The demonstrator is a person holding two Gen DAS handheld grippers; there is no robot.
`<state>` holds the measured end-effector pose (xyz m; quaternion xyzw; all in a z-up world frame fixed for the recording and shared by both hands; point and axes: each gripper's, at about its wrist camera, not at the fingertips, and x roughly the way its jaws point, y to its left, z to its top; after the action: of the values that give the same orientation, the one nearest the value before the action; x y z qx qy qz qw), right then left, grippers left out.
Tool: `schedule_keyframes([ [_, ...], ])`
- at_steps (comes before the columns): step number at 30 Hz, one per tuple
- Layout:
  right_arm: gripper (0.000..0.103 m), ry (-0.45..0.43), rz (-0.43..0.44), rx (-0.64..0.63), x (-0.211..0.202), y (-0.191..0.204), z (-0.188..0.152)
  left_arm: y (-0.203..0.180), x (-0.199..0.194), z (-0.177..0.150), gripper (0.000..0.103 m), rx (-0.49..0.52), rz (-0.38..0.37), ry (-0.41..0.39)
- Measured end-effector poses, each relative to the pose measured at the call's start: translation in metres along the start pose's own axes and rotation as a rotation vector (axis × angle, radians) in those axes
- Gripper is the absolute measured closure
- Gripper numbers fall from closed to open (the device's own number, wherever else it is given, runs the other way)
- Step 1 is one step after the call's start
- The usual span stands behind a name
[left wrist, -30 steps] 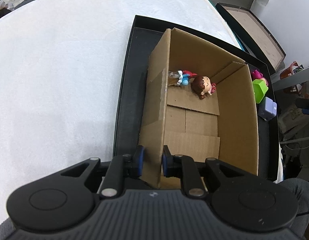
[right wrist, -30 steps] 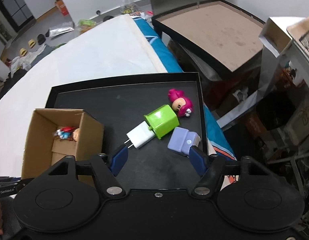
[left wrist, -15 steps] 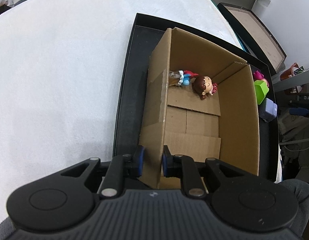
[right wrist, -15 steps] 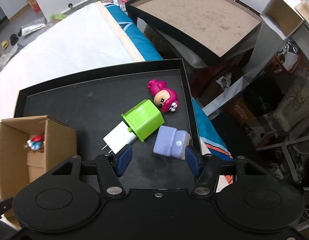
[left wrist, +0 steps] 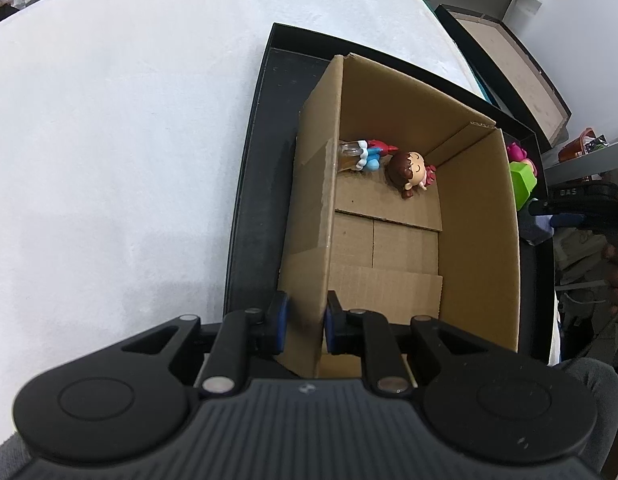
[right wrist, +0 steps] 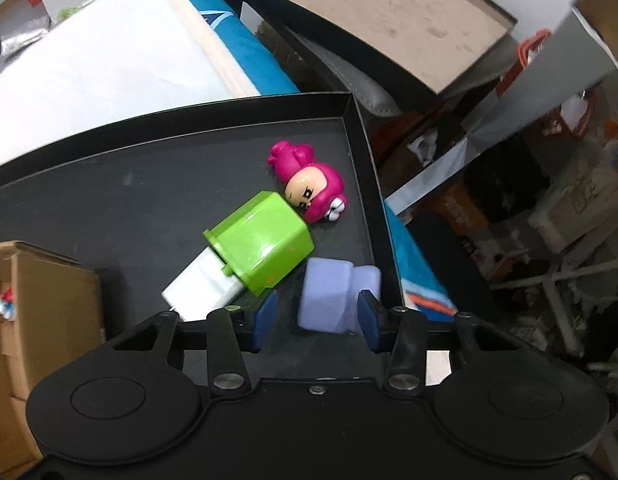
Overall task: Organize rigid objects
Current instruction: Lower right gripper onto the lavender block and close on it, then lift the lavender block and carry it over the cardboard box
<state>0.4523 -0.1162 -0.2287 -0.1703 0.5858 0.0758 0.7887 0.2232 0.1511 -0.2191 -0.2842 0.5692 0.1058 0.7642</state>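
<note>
My left gripper (left wrist: 305, 324) is shut on the near left wall of the open cardboard box (left wrist: 477, 216), which stands in the black tray (left wrist: 253, 184). In the box's far corner lie a brown-haired doll (left wrist: 409, 170) and a small blue and red figure (left wrist: 369, 156). My right gripper (right wrist: 315, 320) points down over the tray's right corner, its jaws closing around a lavender block (right wrist: 329, 296). The right pad is at the block's side and a gap remains at the left pad. Beside the block lie a green block (right wrist: 265, 248) on a white charger (right wrist: 201, 292), and a pink figure (right wrist: 313, 188).
The tray sits on a white padded surface (left wrist: 109, 160). A large shallow box with a brown bottom (right wrist: 381, 20) stands beyond the tray's right rim (right wrist: 363, 168), with cluttered floor and shelves (right wrist: 549, 200) to the right. The tray floor (right wrist: 109, 200) left of the toys is bare.
The right gripper has come down toward the tray's right corner and its jaws have narrowed around the lavender block. The left gripper keeps its hold on the box wall and has not moved.
</note>
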Motion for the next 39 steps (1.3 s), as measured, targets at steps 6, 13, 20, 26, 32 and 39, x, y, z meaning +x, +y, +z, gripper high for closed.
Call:
schedule_keyframes([
  [6,0.058,-0.002,-0.068,-0.027,0.005,0.007,0.004,0.001,0.0,-0.001,0.086,0.001,-0.005,0.0],
  [13,0.06,-0.018,-0.1,-0.046,0.004,0.009,0.004,0.001,0.0,-0.001,0.086,0.002,-0.005,-0.001],
  [20,0.052,-0.006,-0.144,-0.073,0.012,0.008,0.003,0.0,-0.001,-0.001,0.086,0.004,-0.001,-0.001],
  [26,0.056,0.013,-0.133,-0.068,0.02,0.004,0.002,-0.001,-0.001,-0.001,0.086,0.007,0.004,0.0],
  [32,0.059,0.022,-0.064,-0.066,0.022,0.001,-0.005,-0.003,0.0,-0.001,0.086,0.013,0.01,0.001],
  [39,0.059,0.006,0.019,-0.047,0.006,-0.003,-0.019,-0.005,0.001,-0.001,0.086,0.021,0.017,0.003],
])
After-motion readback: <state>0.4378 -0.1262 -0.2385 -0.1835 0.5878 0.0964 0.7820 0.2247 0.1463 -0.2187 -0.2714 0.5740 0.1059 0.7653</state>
